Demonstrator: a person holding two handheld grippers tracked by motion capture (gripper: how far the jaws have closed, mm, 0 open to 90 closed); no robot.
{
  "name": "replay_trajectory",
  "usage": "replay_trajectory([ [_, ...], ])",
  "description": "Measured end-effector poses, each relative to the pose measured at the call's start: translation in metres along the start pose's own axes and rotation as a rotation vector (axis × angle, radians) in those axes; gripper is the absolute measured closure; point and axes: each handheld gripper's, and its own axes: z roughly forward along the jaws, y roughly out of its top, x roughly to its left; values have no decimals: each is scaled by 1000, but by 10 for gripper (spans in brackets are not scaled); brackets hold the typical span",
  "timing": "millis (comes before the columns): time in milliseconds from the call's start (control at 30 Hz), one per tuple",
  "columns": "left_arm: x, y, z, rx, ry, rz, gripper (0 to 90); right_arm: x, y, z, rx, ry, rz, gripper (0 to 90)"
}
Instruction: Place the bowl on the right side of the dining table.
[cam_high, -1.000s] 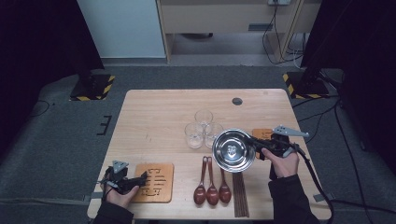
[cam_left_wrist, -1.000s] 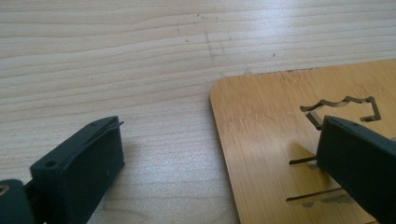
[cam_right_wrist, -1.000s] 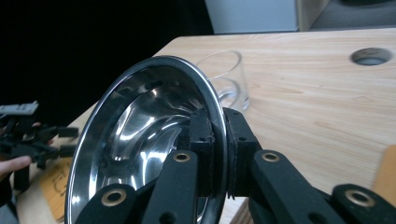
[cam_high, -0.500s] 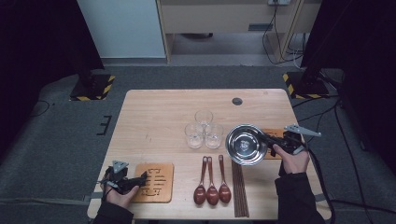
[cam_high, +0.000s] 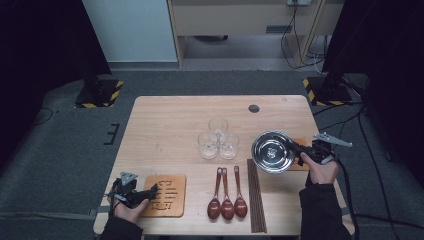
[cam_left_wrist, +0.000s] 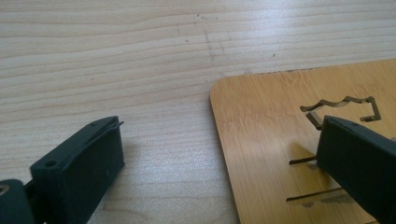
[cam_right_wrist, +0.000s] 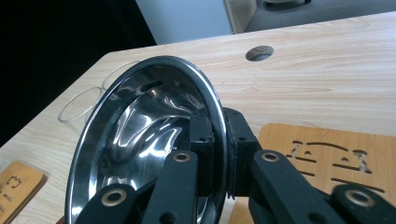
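A: At the right edge of the surface (cam_high: 170, 125), right hand-held gripper (cam_right_wrist: 218, 156) clamped on the rim of the steel bowl (cam_right_wrist: 149, 140), one jaw inside, one outside. Carried rightward over the last second?

B: Yes. Shifted away from beside the three glasses (cam_high: 218, 139) and a touch lower. Now tilted above the right coaster (cam_right_wrist: 327, 154), overlapping it in the high view. Not yet set down, by the look of it.

A: Meaning for the job?

B: Probably bowl onto that coaster. Close to done, with only lowering and levelling left before letting go.

A: And on the other side?

B: Left hand-held gripper (cam_left_wrist: 219, 158) unmoved, jaws apart, one over bare wood, the other over the left coaster (cam_left_wrist: 289, 140). Gripping nothing.

A: Anything else disturbed?

B: No. Spoons (cam_high: 227, 192) and chopsticks (cam_high: 256, 195) lying as before near the front edge, well clear of the bowl's path.
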Motion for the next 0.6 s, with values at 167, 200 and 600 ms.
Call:
replay_trajectory([
  [167, 0, 0, 0, 0, 0, 0, 0, -9, -1, 1, 1, -30, 15, 839],
  [200, 0, 0, 0, 0, 0, 0, 0, -12, -1, 1, -1, -35, 18, 839],
  [600, 0, 0, 0, 0, 0, 0, 0, -32, 1, 3, -13, -84, 53, 839],
])
